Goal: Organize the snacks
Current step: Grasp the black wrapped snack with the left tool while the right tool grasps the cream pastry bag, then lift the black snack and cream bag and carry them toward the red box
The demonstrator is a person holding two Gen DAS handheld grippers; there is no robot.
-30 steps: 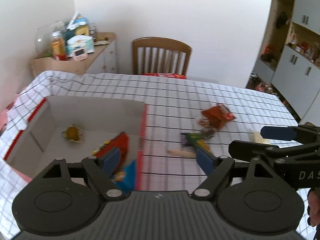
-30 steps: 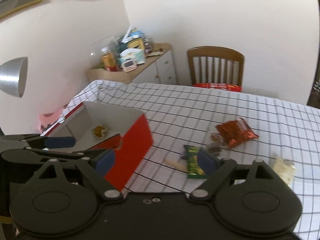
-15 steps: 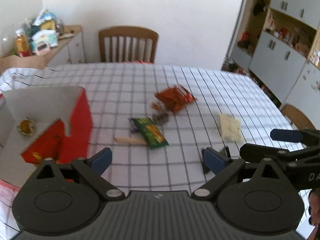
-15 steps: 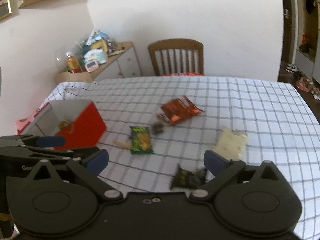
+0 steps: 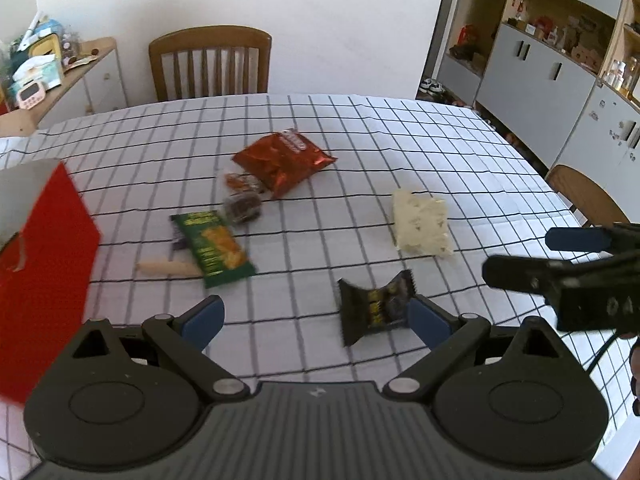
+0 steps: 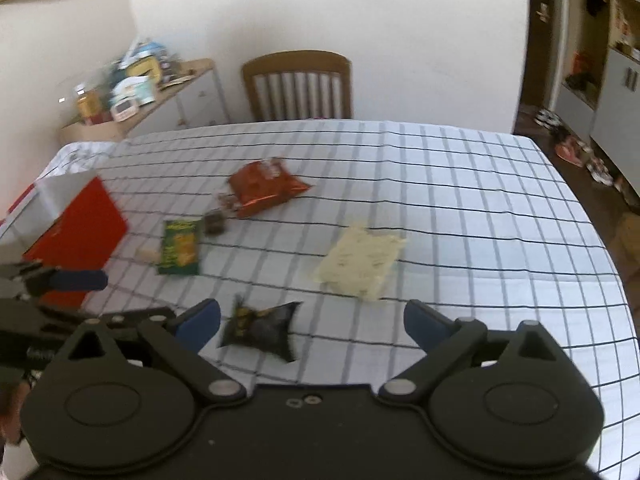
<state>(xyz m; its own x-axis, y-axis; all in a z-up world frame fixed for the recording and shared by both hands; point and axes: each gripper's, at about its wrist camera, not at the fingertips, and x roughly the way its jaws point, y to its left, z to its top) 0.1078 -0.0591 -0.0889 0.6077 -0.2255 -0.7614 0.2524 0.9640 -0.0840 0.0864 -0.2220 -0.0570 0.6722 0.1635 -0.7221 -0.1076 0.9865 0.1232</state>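
Several snacks lie on the checked tablecloth [image 5: 360,128]: a red chip bag [image 5: 284,162], a green packet [image 5: 212,242], two small dark packets [image 5: 242,206], a pale stick [image 5: 166,268], a pale flat packet [image 5: 420,224] and a black packet [image 5: 374,306]. The red box [image 5: 44,280] stands at the left edge. My left gripper [image 5: 316,316] is open above the cloth, the black packet just inside its right finger. My right gripper [image 6: 312,318] stands wide with its jaws closing. The black packet [image 6: 262,326] lies below near its left finger, and nothing is pressed between the pads.
A wooden chair [image 5: 210,62] stands at the table's far side, a cluttered sideboard [image 5: 60,76] at the back left. Grey cabinets and shelves [image 5: 540,72] line the right wall, with another chair [image 5: 588,196] by the table's right edge.
Both views have swung right, from over the red box to the loose snacks. The box slid to the left edge, the black packet came into view, and both jaws stand wider.
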